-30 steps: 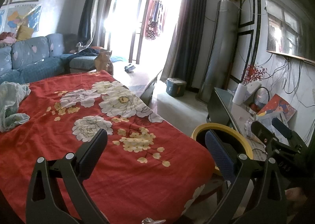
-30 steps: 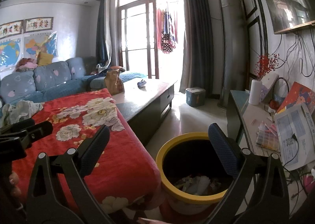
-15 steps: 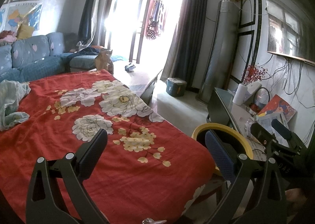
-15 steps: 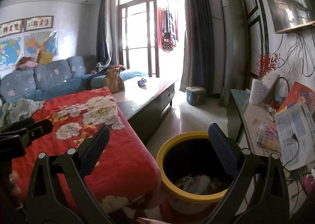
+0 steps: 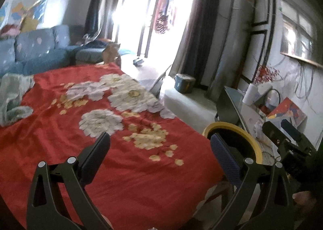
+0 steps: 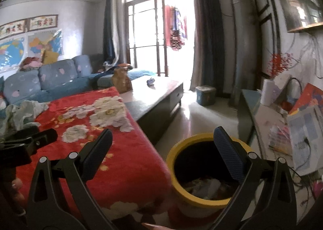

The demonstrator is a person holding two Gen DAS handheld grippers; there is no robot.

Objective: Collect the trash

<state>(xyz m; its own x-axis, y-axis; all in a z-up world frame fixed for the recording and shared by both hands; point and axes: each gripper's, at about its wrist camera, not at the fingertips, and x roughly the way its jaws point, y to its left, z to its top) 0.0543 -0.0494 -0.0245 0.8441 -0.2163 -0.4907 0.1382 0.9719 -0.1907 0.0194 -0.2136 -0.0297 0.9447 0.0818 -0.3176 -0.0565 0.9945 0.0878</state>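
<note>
Both my grippers spread wide and empty beside the yellow bin point(image 6: 201, 197)
My right gripper point(image 6: 161, 149) sees crumpled trash point(image 6: 206, 186) inside it; my left gripper point(image 5: 159, 154) sees only the rim beyond the red blanket point(image 5: 60, 135)

daylight only, coming thru the balcony glass doors point(image 5: 153, 17) at the back. left wrist view: doors blown out to pure white, glare bleeds onto the dark curtains point(image 5: 197, 27) and washes the sofa point(image 5: 36, 52) w/ haze. right wrist view: less clipped, door frames readable, bright patch on the coffee table top point(image 6: 153, 90) and floor point(image 6: 199, 112). both frames soft w/ motion blur, esp. wall posters point(image 6: 28, 44) and clutter at the right edge. strong fisheye: door frames and walls bow, dark vignette in the corners. inside of the yellow-rimmed bin point(image 6: 201, 197) in deep shadow. red floral blanket point(image 5: 101, 129) evenly lit, colours saturated.
</note>
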